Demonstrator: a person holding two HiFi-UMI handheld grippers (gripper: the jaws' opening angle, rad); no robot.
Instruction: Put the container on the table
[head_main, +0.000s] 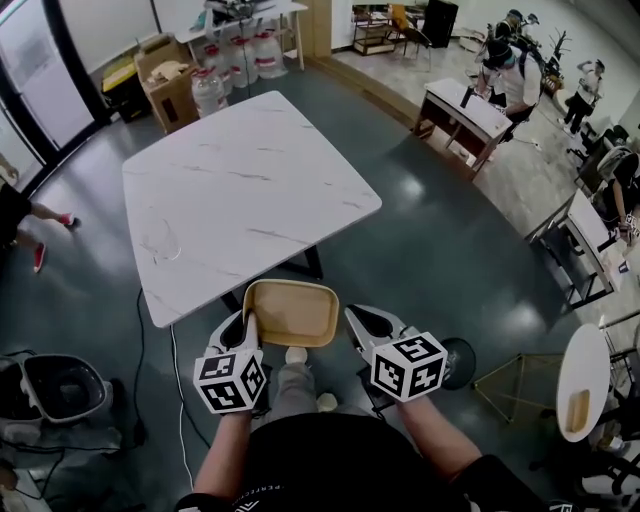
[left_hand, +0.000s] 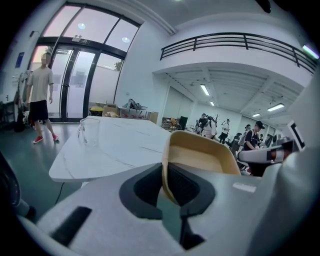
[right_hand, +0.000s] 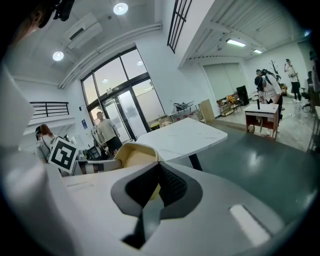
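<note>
Left gripper (head_main: 246, 326) and right gripper (head_main: 352, 318) each pinch a rim of the container (head_main: 290, 312) — near the table (head_main: 240, 190).

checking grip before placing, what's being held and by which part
The beige container, by its side rims: left gripper on the left, right gripper on the right.

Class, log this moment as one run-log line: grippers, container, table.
container: held short of table | left gripper: shut on container | right gripper: shut on container | glass: on table | placed: not yet
</note>
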